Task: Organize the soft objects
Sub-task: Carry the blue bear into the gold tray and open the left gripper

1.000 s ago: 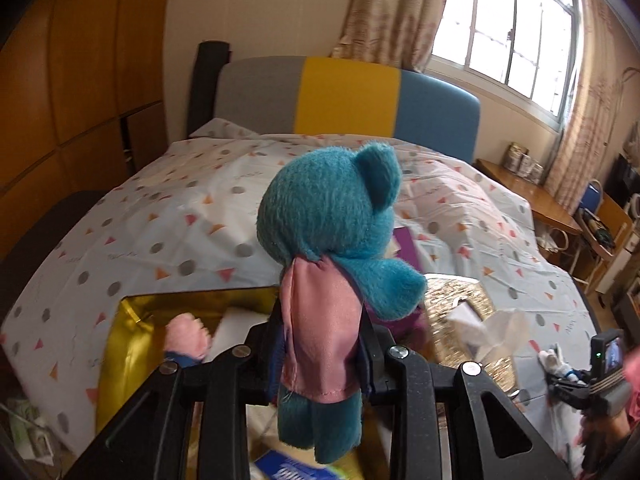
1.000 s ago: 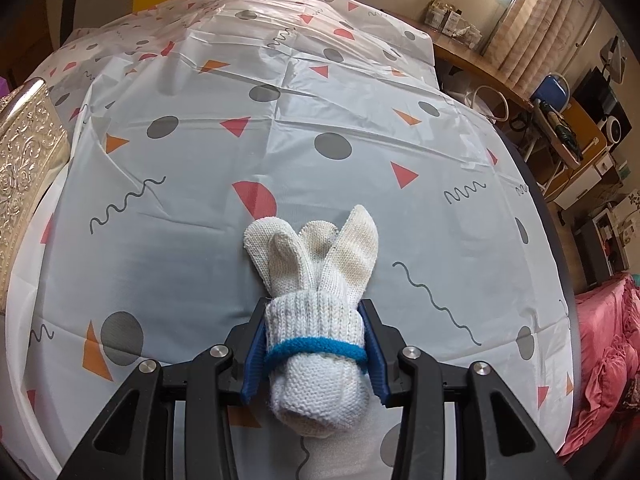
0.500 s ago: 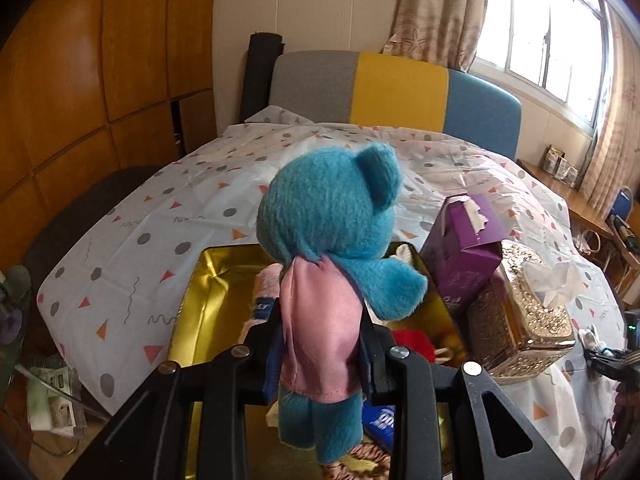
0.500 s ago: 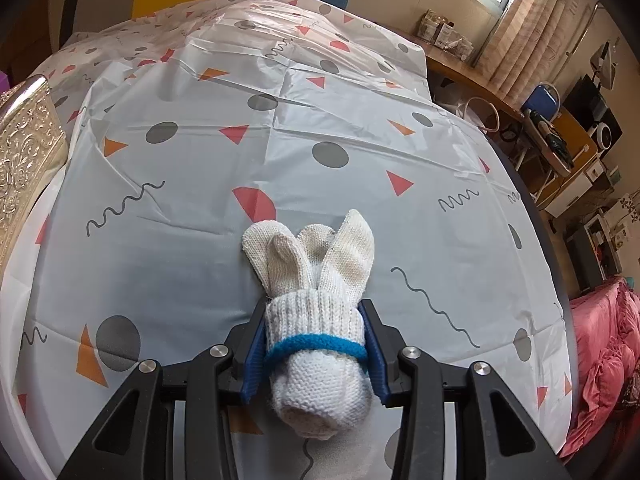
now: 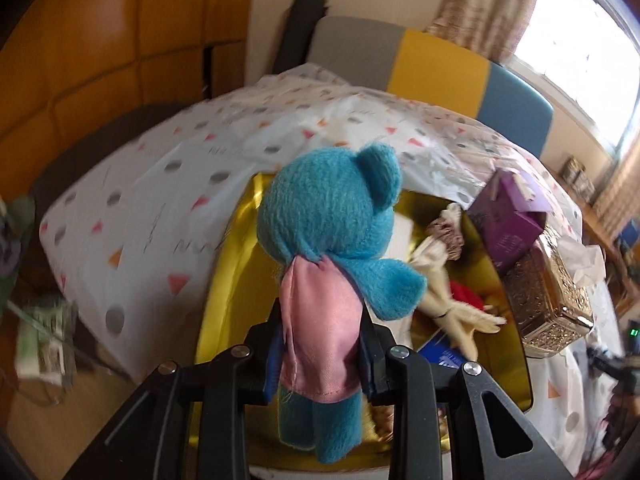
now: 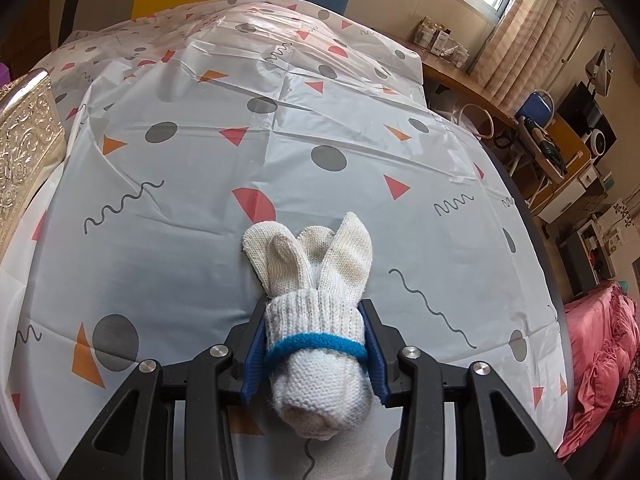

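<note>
A blue plush bear (image 5: 332,224) in a pink cape hangs upright in my left gripper (image 5: 320,350), whose jaws are shut on its body. It is over the near left part of a gold box (image 5: 228,280) that holds a cream glove (image 5: 448,300), a red soft item (image 5: 466,294) and other pieces. In the right wrist view my right gripper (image 6: 316,350) is shut on a rolled white knit glove (image 6: 316,316) with a blue band. The glove's finger ends rest just above the patterned bed cover (image 6: 200,168).
A purple tissue box (image 5: 510,220) and an ornate gold tissue box (image 5: 548,300) stand right of the gold box; the ornate gold tissue box (image 6: 24,140) shows at the left edge in the right wrist view. A desk with clutter (image 6: 540,132) and pink bedding (image 6: 600,360) lie right of the bed.
My left gripper with the bear has moved down and across toward the gold box, which now fills more of the view. The right gripper and its glove have stayed put.
</note>
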Motion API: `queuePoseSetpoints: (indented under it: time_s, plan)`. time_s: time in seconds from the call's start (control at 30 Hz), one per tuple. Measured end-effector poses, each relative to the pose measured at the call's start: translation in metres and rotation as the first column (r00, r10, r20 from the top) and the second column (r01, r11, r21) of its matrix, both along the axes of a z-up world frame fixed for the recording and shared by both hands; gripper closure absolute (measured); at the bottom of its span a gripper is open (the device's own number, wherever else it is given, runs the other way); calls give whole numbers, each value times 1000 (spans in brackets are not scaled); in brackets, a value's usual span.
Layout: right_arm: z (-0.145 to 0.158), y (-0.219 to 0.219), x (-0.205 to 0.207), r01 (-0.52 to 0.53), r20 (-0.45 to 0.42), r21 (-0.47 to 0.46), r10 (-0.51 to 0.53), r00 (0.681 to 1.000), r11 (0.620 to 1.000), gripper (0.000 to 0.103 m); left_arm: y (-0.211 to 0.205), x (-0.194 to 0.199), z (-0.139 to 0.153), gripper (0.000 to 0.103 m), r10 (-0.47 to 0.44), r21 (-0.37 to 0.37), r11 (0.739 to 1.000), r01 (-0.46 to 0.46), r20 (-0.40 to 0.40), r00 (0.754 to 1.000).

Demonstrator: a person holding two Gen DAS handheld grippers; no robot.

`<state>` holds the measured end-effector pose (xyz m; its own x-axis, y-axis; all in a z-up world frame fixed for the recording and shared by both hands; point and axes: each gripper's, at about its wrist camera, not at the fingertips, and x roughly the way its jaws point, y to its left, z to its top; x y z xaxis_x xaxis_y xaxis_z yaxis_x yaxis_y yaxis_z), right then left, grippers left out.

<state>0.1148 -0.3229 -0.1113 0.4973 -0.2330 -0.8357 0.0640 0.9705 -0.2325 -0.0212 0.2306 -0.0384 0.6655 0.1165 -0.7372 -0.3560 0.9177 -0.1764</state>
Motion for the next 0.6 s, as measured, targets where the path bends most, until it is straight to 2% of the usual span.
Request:
queuePoseSetpoints:
  time_s: [0.27, 0.5, 0.6]
  plan:
    - [0, 1, 1, -4, -6, -1, 4, 1000, 1000, 61, 24, -22, -21, 72, 71, -104, 992, -77, -52, 996]
    - [0, 1, 2, -6, -10, -3, 6, 1000, 1000, 61, 16, 5, -33, 71, 60, -186, 980, -73, -78, 995]
    - [0, 1, 2, -4, -10, -6, 4, 1000, 1000, 61, 14, 19, -45, 67, 65, -172, 982, -83, -110, 992]
